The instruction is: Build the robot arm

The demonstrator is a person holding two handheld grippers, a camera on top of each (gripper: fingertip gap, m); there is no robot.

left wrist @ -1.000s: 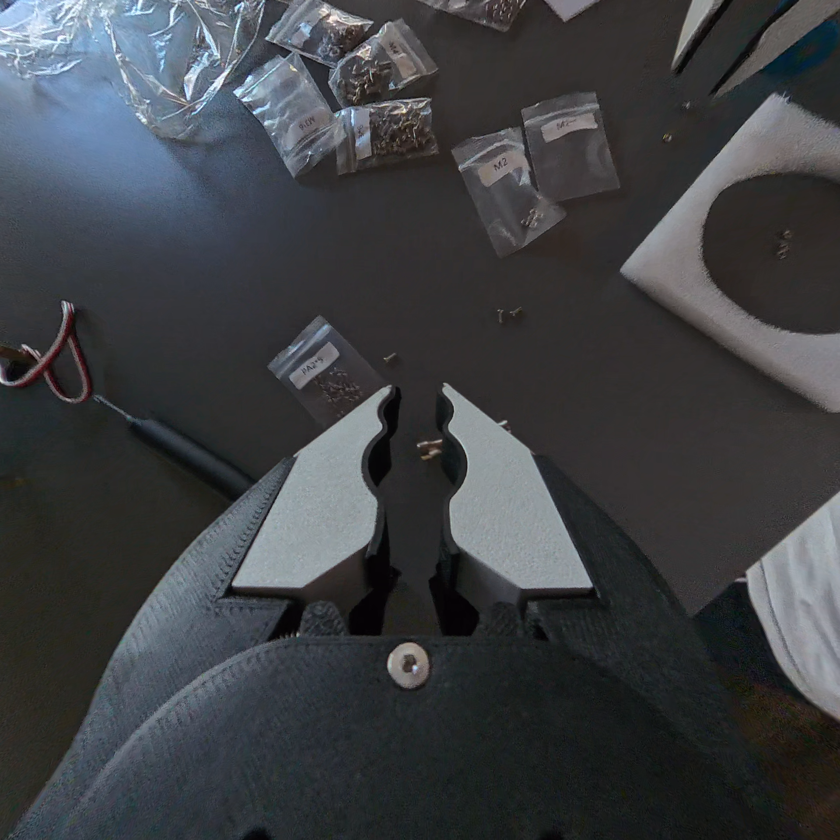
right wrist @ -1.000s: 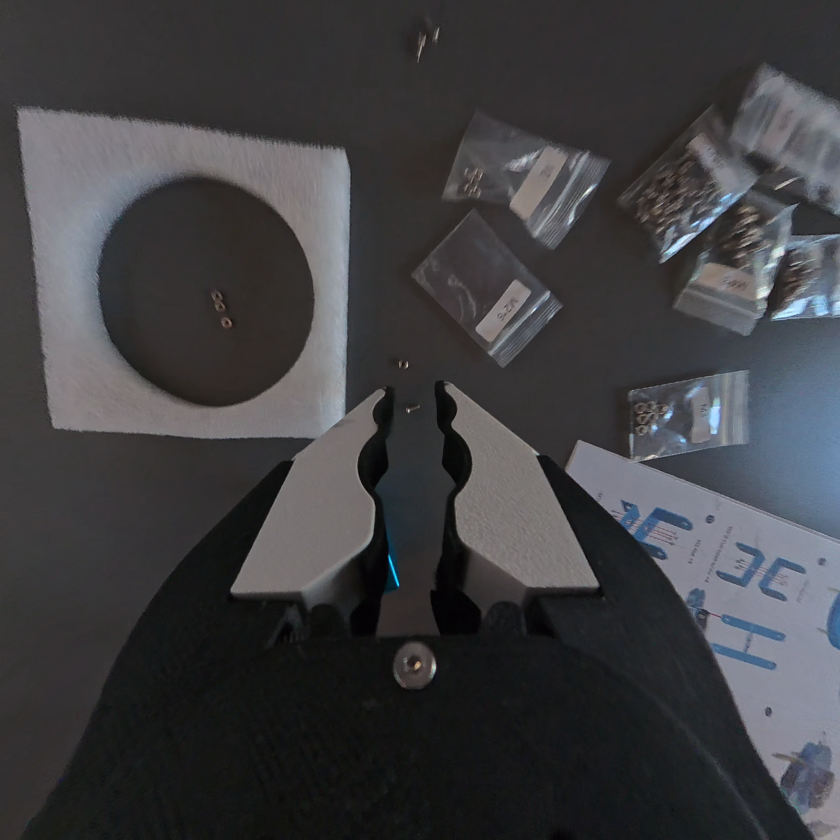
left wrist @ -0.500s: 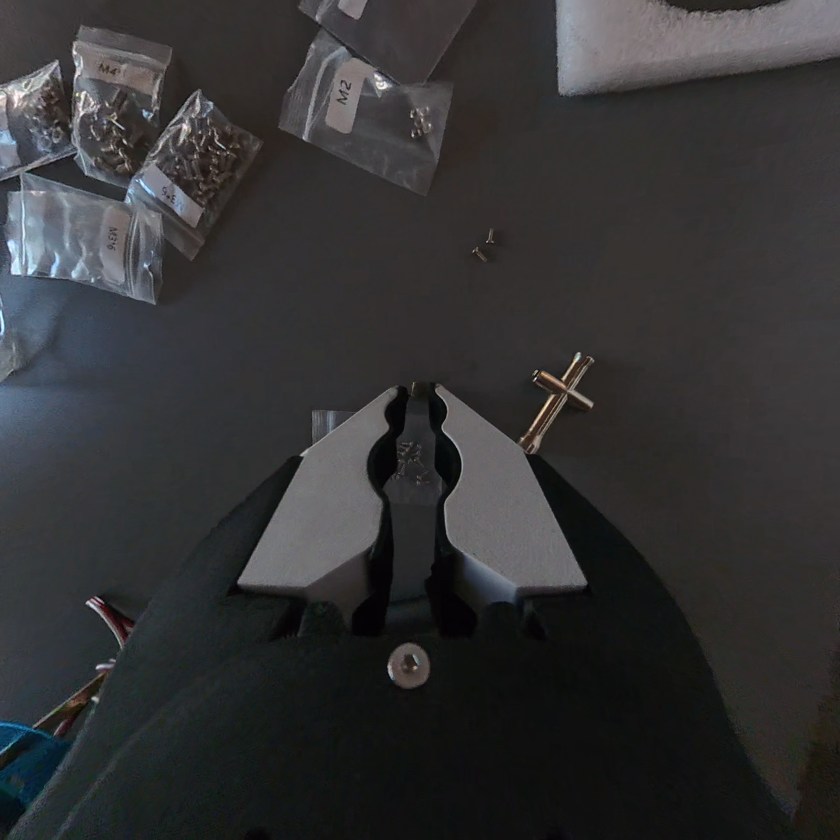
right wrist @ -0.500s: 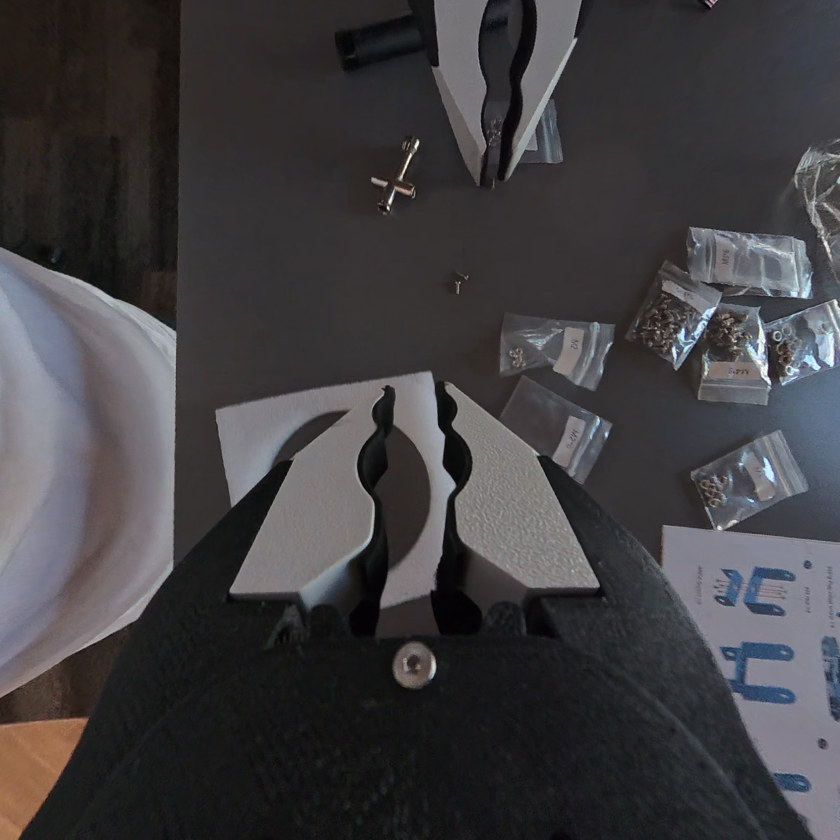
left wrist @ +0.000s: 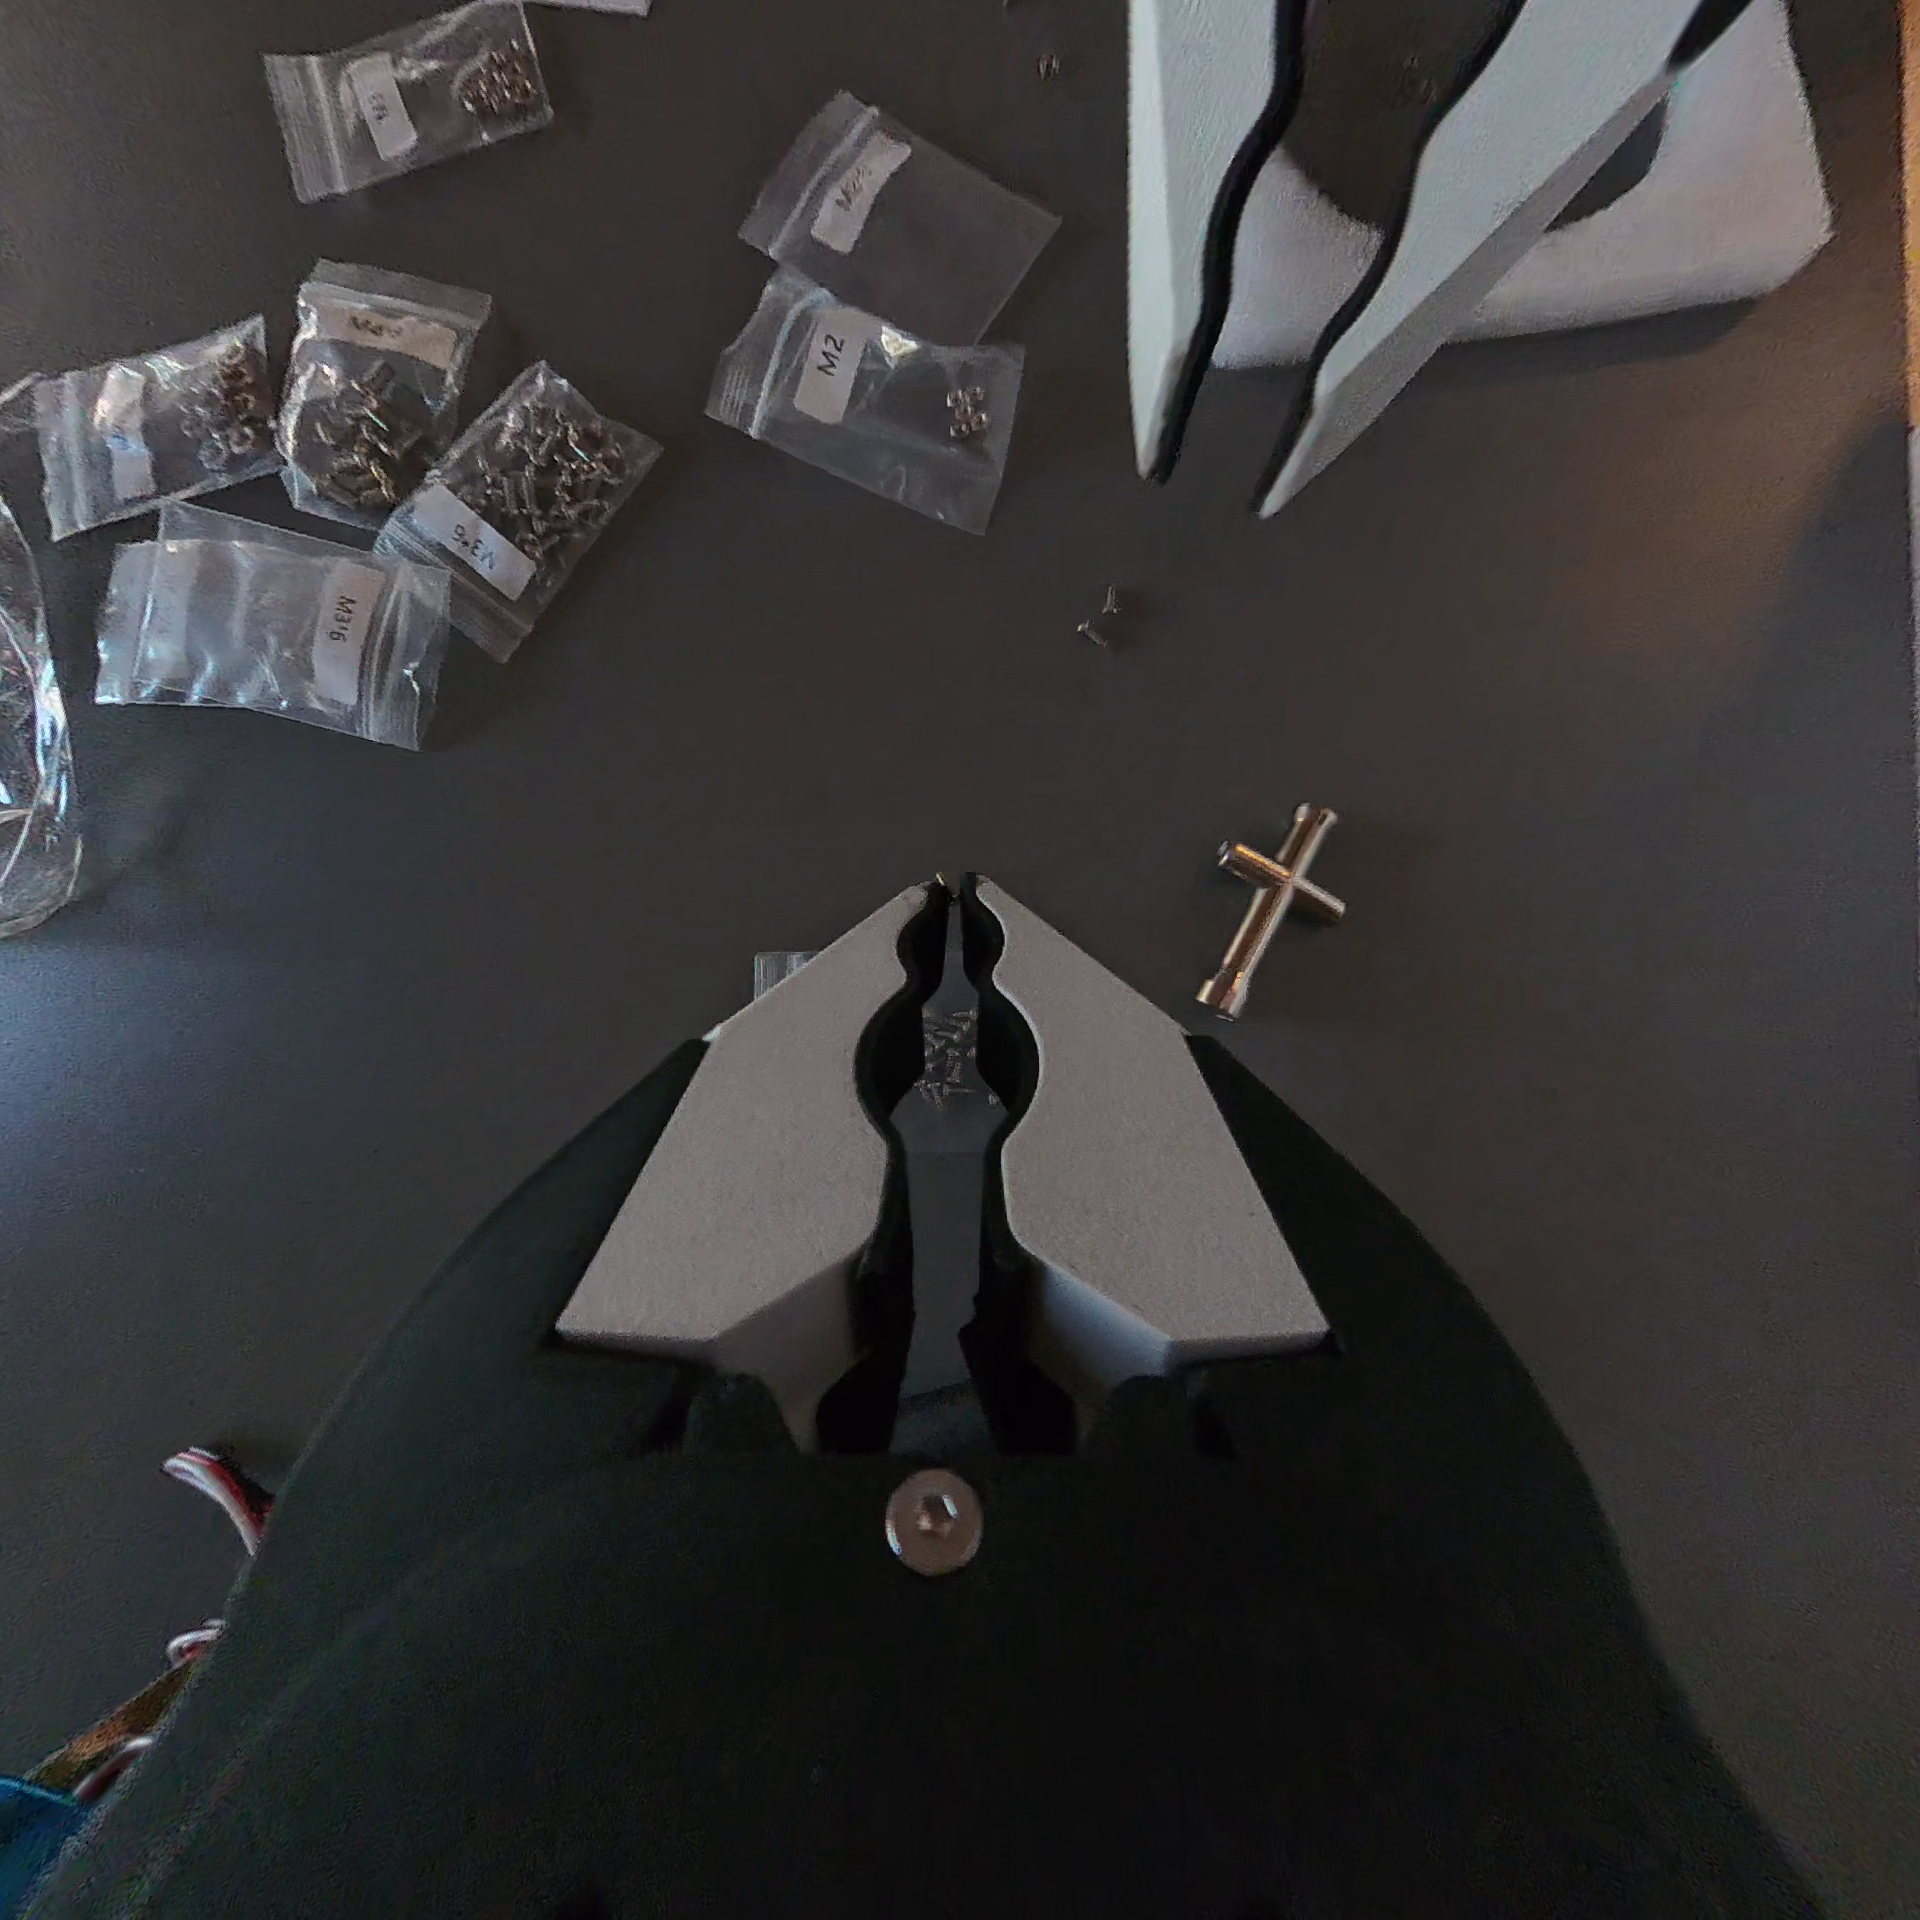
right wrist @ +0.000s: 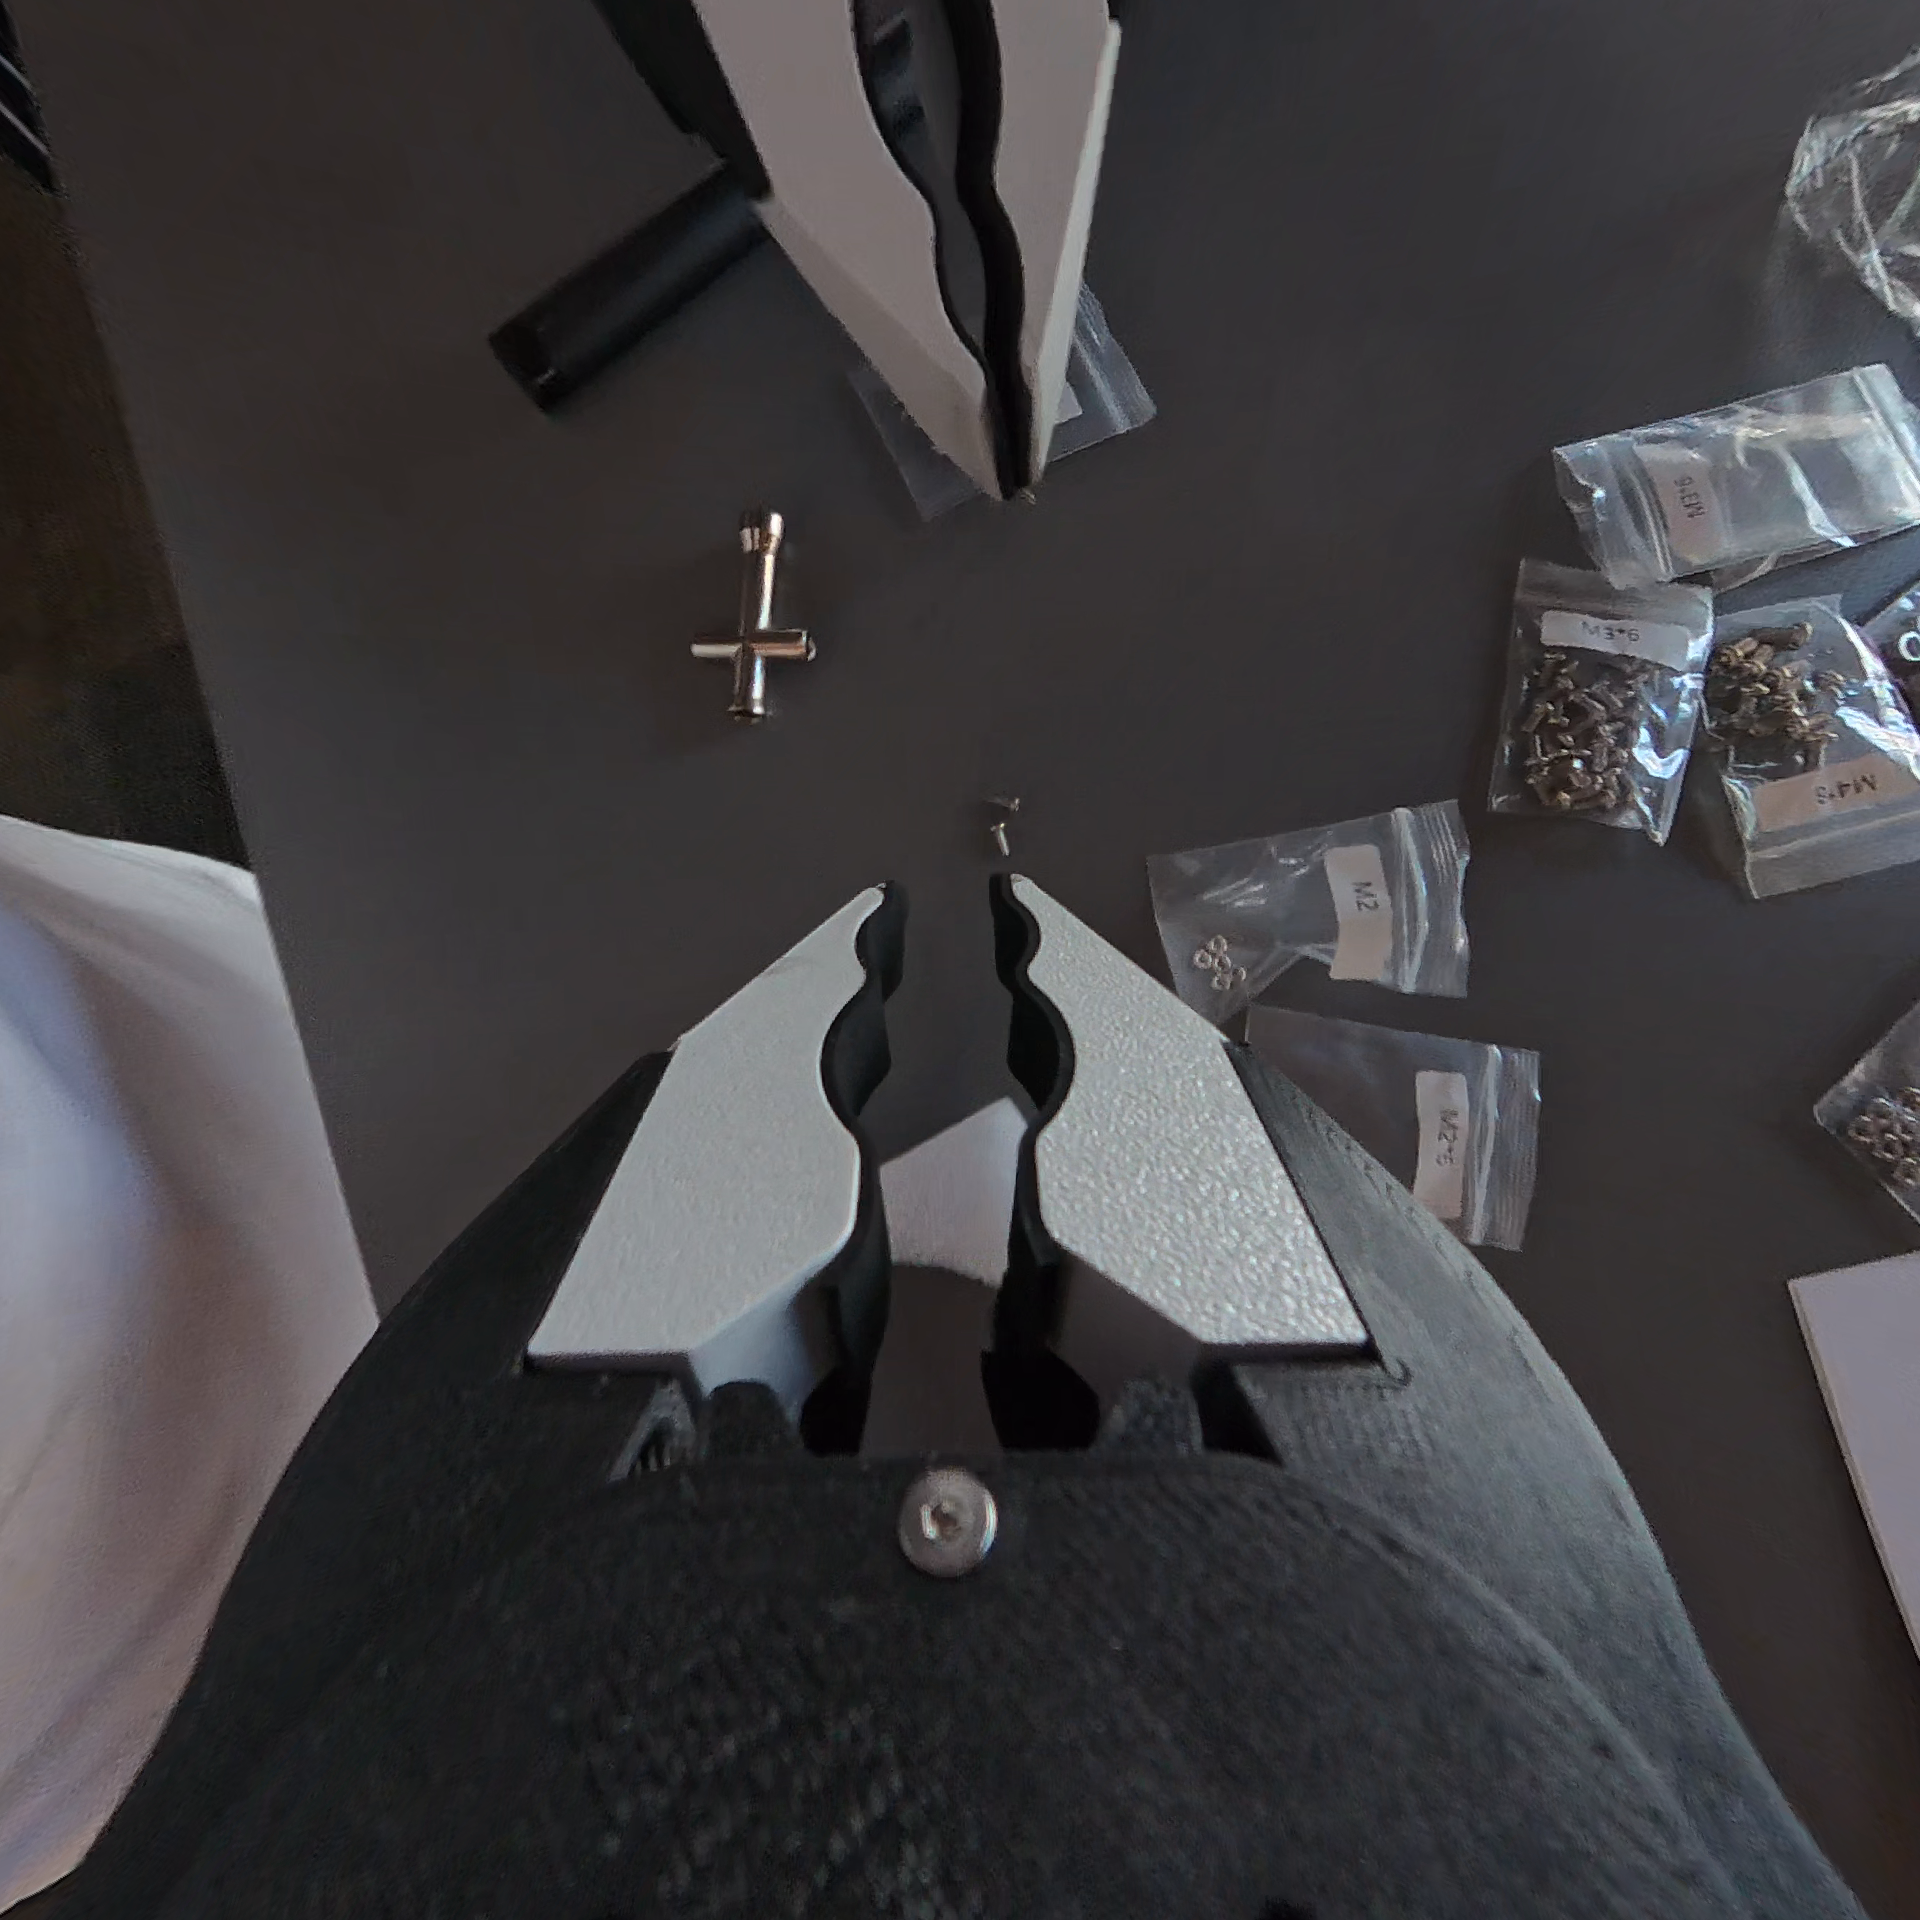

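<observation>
My left gripper (left wrist: pixel 951 883) is shut, its tips pinching a tiny screw (left wrist: pixel 942 878) just above the dark table (left wrist: pixel 623 883). A small clear bag of screws (left wrist: pixel 951 1049) lies under its fingers. A metal cross wrench (left wrist: pixel 1273 904) lies just to its right. My right gripper (right wrist: pixel 945 888) is open and empty, its tips just short of two loose screws (right wrist: pixel 1001 821). The left gripper (right wrist: pixel 1013 488) faces it from the far side, over the small bag (right wrist: pixel 1101 395). The cross wrench (right wrist: pixel 750 623) lies between them, to the left.
Several clear bags of screws (left wrist: pixel 343 436) lie at the left; they also show in the right wrist view (right wrist: pixel 1590 707). White foam with a round hole (left wrist: pixel 1766 260) sits under the right gripper (left wrist: pixel 1210 488). A black cylinder (right wrist: pixel 623 312), white cloth (right wrist: pixel 125 1143), a white sheet (right wrist: pixel 1870 1403) and crumpled clear wrap (right wrist: pixel 1860 187) lie around. Left tips to right tips: about 9 cm. The left tips stand about 6 cm off the cross wrench (right wrist: pixel 750 623). It turns up in the left wrist view (left wrist: pixel 1267 904) as well.
My left gripper's tips have closed on the tiny screw. My right gripper has moved off the foam toward the two loose screws and the left gripper, staying open.
</observation>
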